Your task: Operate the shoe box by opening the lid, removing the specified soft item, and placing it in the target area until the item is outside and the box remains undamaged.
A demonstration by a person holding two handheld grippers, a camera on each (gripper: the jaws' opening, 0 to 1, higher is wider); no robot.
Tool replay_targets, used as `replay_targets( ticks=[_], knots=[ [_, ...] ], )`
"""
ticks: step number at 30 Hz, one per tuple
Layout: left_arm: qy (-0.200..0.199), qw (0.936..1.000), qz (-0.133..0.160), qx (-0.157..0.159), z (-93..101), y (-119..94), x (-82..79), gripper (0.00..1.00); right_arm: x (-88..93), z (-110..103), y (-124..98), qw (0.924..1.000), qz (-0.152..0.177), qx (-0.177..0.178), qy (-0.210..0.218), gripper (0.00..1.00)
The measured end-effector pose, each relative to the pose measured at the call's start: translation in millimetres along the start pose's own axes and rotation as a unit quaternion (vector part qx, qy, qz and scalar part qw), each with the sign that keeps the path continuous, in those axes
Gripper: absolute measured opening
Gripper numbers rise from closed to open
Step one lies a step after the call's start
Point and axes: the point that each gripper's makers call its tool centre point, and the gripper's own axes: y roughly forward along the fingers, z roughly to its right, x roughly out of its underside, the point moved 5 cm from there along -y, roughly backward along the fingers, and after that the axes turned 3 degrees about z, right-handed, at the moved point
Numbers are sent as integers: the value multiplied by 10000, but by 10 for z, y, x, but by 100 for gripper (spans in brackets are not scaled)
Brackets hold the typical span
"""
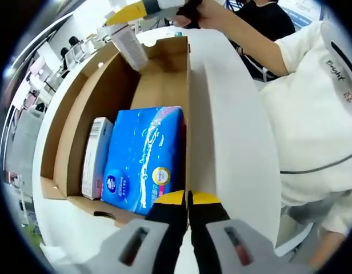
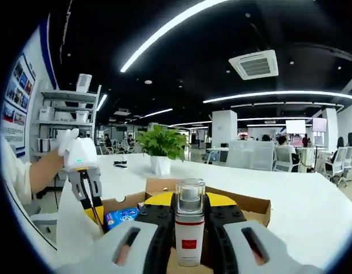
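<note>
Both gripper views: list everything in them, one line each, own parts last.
shoe box: one, brown cardboard, open on the white table
tissue pack: one, blue, lying in the box
small carton: one, white, beside the tissue pack
bottle: one, white with clear cap and red label, between the right jaws
potted plant: one, green, far on the table
left hand-held gripper: yellow tips together at the lid edge
right hand-held gripper: shut on the bottle

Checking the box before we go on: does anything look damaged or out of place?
No damage visible. The brown cardboard shoe box lies open; the blue soft tissue pack is inside, while the right gripper holds a white bottle.
</note>
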Motion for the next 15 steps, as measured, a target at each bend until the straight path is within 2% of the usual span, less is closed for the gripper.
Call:
replay_targets(
  ticks=[2,4,5,8,11,13,15],
  knots=[
    [-38,10000,21,-26,2,4,-1,0,-66,32,-32,9997,166,149,131,18],
    [-22,10000,-6,-37,5,6,-4,0,-142,91,-65,9988,344,336,-9,18],
    [-2,10000,-7,-33,5,6,-3,0,-202,105,-93,9978,501,378,-208,18],
    [-30,10000,11,-22,0,5,-1,1,-316,159,-184,9938,841,649,-318,18],
    [-43,10000,17,9,-6,6,0,1,-334,207,-247,9926,777,784,-510,18],
    [-45,10000,24,18,-10,7,2,1,-321,215,-262,9931,723,749,-534,18],
    [-37,10000,36,16,-10,7,3,1,-324,143,-286,9942,818,388,-573,18]
  ],
)
